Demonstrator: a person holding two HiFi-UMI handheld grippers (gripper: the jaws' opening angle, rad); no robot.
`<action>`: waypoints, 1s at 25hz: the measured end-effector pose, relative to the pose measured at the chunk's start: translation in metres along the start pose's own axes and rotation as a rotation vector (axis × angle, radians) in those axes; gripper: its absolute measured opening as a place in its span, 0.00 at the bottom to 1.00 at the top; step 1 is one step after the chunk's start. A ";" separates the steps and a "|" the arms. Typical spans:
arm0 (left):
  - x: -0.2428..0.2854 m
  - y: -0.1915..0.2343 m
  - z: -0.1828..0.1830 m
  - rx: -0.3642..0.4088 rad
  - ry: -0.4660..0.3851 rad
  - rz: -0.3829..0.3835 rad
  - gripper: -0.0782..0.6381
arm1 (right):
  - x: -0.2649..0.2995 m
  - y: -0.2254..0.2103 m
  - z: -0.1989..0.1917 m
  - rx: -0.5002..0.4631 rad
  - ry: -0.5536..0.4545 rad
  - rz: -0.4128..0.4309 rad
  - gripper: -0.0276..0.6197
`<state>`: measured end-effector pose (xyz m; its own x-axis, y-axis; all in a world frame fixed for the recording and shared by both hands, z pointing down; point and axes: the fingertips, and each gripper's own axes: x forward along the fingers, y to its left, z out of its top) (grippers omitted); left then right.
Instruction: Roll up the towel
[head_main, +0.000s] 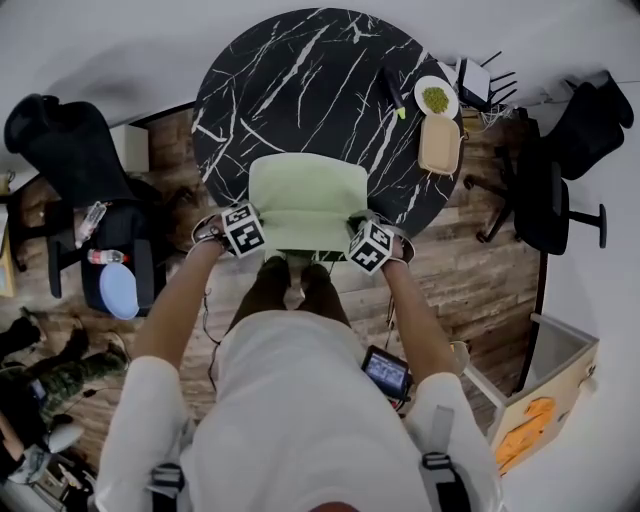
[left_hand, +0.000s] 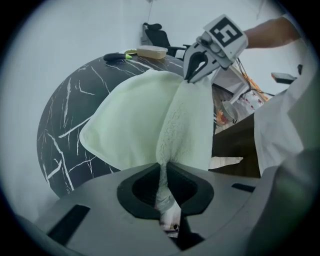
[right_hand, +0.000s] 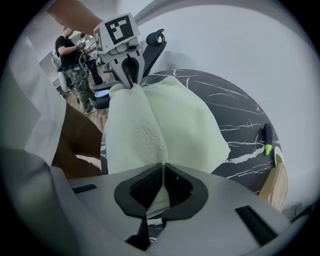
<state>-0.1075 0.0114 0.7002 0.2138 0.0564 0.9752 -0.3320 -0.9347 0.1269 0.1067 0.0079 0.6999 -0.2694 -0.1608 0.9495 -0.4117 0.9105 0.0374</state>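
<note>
A pale green towel (head_main: 305, 200) lies over the near edge of the round black marble table (head_main: 300, 80), its near hem lifted off the top. My left gripper (head_main: 232, 238) is shut on the towel's near left corner (left_hand: 165, 175). My right gripper (head_main: 380, 240) is shut on the near right corner (right_hand: 161, 170). Each gripper view shows the other gripper across the stretched hem: the right gripper (left_hand: 192, 75) and the left gripper (right_hand: 129, 80). The towel (left_hand: 135, 125) spreads away over the table (left_hand: 60, 130), and in the right gripper view the towel (right_hand: 170, 125) drapes the same way.
At the table's far right stand a plate of green food (head_main: 436, 98), a tan box (head_main: 440, 143) and a dark marker (head_main: 393, 90). Black office chairs (head_main: 60, 150) flank the table, another chair (head_main: 545, 195) at the right. A person (right_hand: 70, 55) stands beyond the left gripper.
</note>
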 end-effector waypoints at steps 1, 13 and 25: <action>0.002 0.002 0.000 -0.014 -0.001 0.004 0.15 | 0.002 -0.001 0.000 0.009 -0.001 -0.006 0.06; -0.047 0.020 -0.007 -0.123 -0.166 0.162 0.31 | -0.046 -0.025 -0.008 0.022 -0.099 -0.200 0.12; -0.028 -0.073 -0.015 0.191 -0.096 0.160 0.36 | -0.046 0.086 -0.017 -0.231 -0.113 -0.063 0.16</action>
<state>-0.1033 0.0829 0.6662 0.2614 -0.1223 0.9575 -0.1912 -0.9788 -0.0729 0.0988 0.1003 0.6646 -0.3500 -0.2496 0.9029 -0.2243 0.9581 0.1779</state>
